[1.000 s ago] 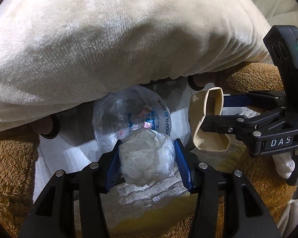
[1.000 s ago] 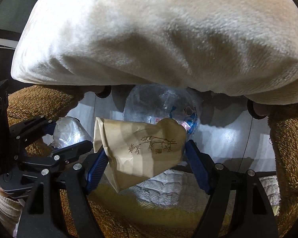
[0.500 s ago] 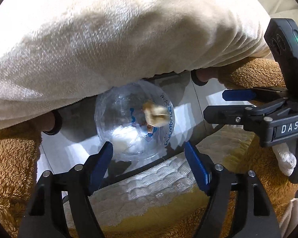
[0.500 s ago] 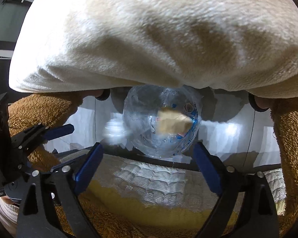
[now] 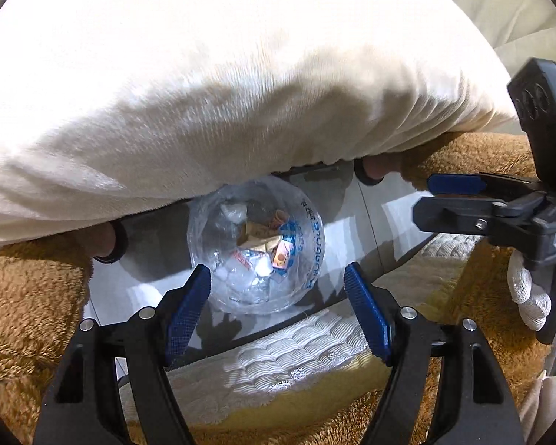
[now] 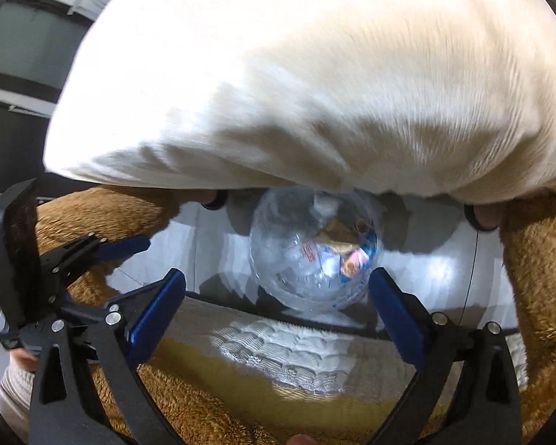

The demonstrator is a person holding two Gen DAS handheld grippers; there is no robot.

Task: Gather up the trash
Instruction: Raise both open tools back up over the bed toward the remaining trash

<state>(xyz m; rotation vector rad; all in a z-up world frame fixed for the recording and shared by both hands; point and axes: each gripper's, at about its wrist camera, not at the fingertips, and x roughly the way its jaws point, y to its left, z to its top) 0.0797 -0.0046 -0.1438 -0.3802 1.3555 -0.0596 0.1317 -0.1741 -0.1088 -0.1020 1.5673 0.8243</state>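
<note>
Both grippers empty, fingers spread wide | left gripper [image 5: 278, 309] | right gripper [image 6: 278, 315] | trash bag [image 5: 255, 246] below

Two hand-held grippers [image 5: 278, 307] [image 6: 276, 313], one clear trash bag [image 5: 256, 250], one cream pillow [image 5: 218, 104].

pillow [image 5: 204, 92]: cream plush cloth, short soft nap, matt, above both tongs
blanket [image 5: 26, 315]: brown fleece, shaggy and rough-looking, matt, either side of the tongs
bag [image 5: 255, 248]: clear thin plastic, crinkled and glossy, ahead between the fingers
trash [image 5: 263, 241]: crumpled tan paper and shiny printed wrappers, inside the bag
floor [image 6: 426, 270]: pale, smooth, glossy
left tongs [image 5: 278, 307]: black matt plastic, silver metal rivets, blue textured pads [image 5: 187, 311]
right tongs [image 6: 278, 315]: same black plastic and blue pads
glove [image 5: 526, 293]: white knitted cloth
</note>
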